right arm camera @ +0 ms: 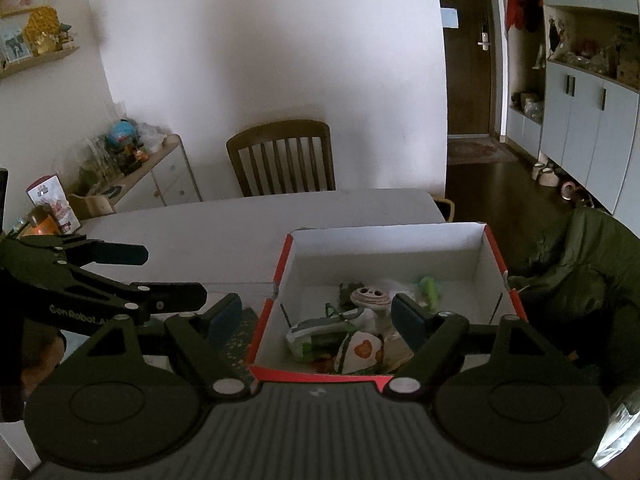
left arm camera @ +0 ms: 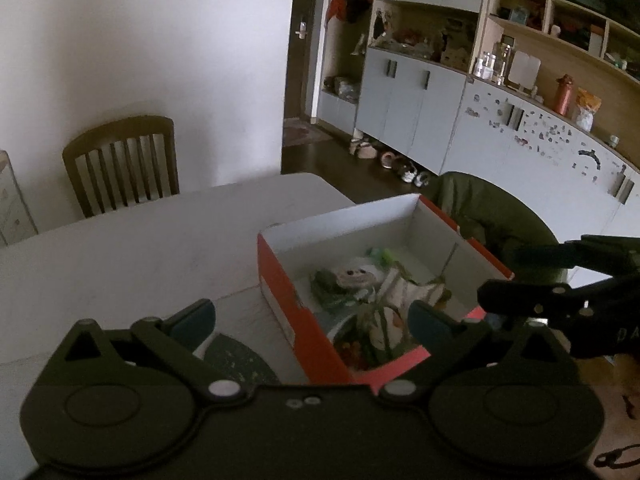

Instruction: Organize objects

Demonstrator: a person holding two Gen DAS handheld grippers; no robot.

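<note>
An open red box with white inside (left arm camera: 280, 272) (right arm camera: 384, 240) stands on the white table. It holds small toys: a round striped face toy (left arm camera: 354, 276) (right arm camera: 370, 298), a green toy (right arm camera: 430, 286), a white packet (right arm camera: 320, 330) and a white piece with an orange heart (right arm camera: 362, 350). My left gripper (left arm camera: 310, 320) is open and empty, straddling the box's near left corner. My right gripper (right arm camera: 316, 316) is open and empty over the box's near end. Each gripper shows in the other's view, the right one (left arm camera: 516, 276) and the left one (right arm camera: 168, 276).
A dark speckled mat (left arm camera: 236, 360) lies left of the box. A wooden chair (right arm camera: 282, 158) stands behind the table (right arm camera: 224, 228). A green padded seat (right arm camera: 576, 276) is right of the box. Clutter sits at the table's left end (right arm camera: 52, 204). Cabinets (left arm camera: 420, 104) line the right wall.
</note>
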